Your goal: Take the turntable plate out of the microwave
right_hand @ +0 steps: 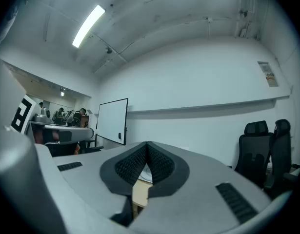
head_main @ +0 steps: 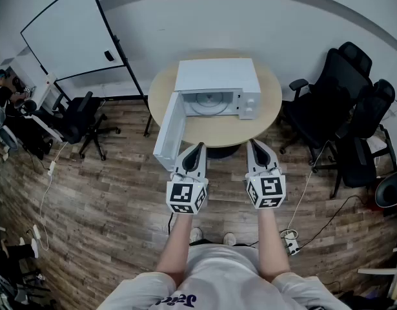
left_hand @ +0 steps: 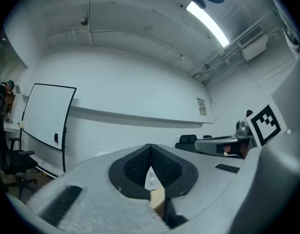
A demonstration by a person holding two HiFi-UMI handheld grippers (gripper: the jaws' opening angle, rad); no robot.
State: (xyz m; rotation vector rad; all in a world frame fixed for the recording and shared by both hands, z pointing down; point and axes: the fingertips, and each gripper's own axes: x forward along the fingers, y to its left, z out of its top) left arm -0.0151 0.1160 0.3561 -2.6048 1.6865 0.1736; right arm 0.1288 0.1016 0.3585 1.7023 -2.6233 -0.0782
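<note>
Round table (head_main: 270, 107) — open microwave (head_main: 216, 75), turntable plate (head_main: 210, 102) inside.

White microwave (head_main: 217, 76) upper centre of frame on round tabletop (head_main: 270, 118), door (head_main: 169, 131) swung open toward lower left. Turntable plate (head_main: 211, 102) inside cavity. Left tongs (head_main: 198, 147) and right tongs (head_main: 253, 145) side by side mid-frame at tabletop's near edge, tips together, empty, short of microwave. Whiteboard (head_main: 69, 34) upper left; black office chairs (head_main: 343, 102) at right.
</note>
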